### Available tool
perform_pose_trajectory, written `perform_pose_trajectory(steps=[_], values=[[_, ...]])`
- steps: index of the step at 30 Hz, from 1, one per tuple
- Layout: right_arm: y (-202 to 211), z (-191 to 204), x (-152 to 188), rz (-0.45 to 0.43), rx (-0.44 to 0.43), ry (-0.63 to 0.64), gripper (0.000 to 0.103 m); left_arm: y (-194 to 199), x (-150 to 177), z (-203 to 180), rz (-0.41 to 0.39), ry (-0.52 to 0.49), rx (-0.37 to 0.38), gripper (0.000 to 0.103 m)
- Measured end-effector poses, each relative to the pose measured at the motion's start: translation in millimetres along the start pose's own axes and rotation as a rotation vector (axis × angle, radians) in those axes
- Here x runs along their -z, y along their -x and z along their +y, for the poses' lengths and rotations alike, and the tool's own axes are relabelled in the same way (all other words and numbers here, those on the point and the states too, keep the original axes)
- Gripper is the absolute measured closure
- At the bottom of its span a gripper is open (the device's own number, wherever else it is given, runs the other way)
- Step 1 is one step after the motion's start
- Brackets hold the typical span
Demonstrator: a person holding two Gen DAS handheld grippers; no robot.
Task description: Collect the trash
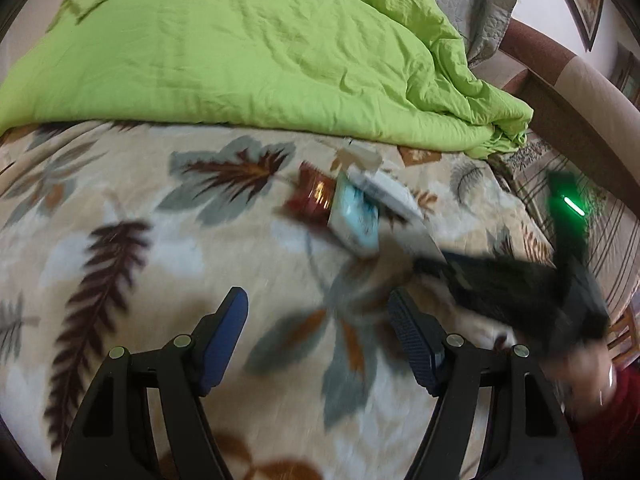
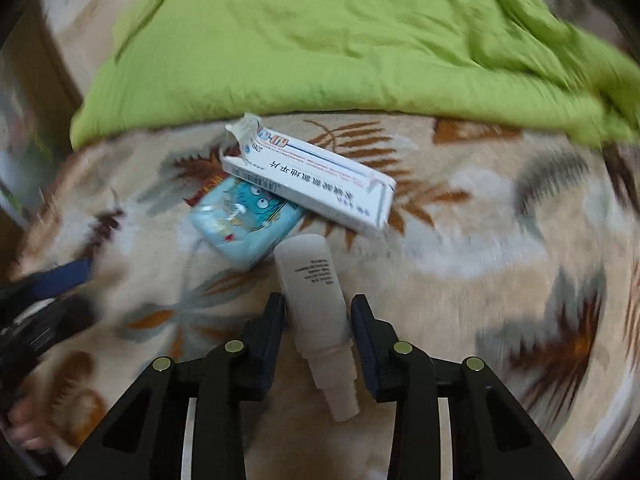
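left wrist view:
left gripper (image 1: 318, 312): spread wide, nothing held, seen above the leaf-print blanket (image 1: 132, 208).
trash pile: blue packet (image 1: 354, 218), white box (image 1: 384, 190) and red wrapper (image 1: 310, 196) bunched together near the green duvet (image 1: 248, 44).
right gripper (image 1: 516, 288): heavily blurred, state cannot be told here.

right wrist view:
right gripper (image 2: 318, 312): part-closed around the beige tube (image 2: 316, 292); contact is probably made on both sides, blur limits certainty.
tube: lies on the blanket, tip just beside the blue packet, white box behind.
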State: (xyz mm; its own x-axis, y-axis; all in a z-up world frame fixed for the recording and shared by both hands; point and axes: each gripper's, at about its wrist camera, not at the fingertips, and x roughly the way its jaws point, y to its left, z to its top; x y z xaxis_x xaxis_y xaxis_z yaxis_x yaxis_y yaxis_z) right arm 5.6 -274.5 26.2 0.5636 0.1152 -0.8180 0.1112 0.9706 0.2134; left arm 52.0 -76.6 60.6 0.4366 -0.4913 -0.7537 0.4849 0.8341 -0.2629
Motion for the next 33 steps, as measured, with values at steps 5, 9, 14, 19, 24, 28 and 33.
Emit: perform_pose_trajectory(steps=[5,9,14,19,24,28,33], values=[[48.8,-8.3,40.1,-0.074,-0.064,-0.143,0.067,-44.1,-29.2,-5.1,0.053,0.044,0.046,0.049],[69.6,-10.6,65.5,-0.126,-0.115,-0.178,0.068,-75.5,-42.3,-8.9,0.068,0.080,0.041,0.050],[70.1,-12.6,79.9,-0.148,-0.115,-0.202,0.070,-99.4,-41.3,-17.8,0.112,0.121,0.064,0.088],[80.9,-11.2,90.6,-0.163,-0.136,-0.219,0.070,-66.3,-13.8,-30.4,0.083,0.077,0.050,0.091],[104.3,1.8,104.9,-0.187,-0.186,-0.203,0.070,-9.8,31.5,-29.8,0.069,0.038,0.056,0.091],[120.8,10.8,122.5,-0.178,-0.232,-0.201,0.070,33.0,77.4,-20.9,0.073,0.018,0.033,0.091],[121.9,20.6,142.6,-0.098,-0.312,-0.233,0.070,56.6,121.0,-17.0,0.105,-0.003,0.013,0.090]])
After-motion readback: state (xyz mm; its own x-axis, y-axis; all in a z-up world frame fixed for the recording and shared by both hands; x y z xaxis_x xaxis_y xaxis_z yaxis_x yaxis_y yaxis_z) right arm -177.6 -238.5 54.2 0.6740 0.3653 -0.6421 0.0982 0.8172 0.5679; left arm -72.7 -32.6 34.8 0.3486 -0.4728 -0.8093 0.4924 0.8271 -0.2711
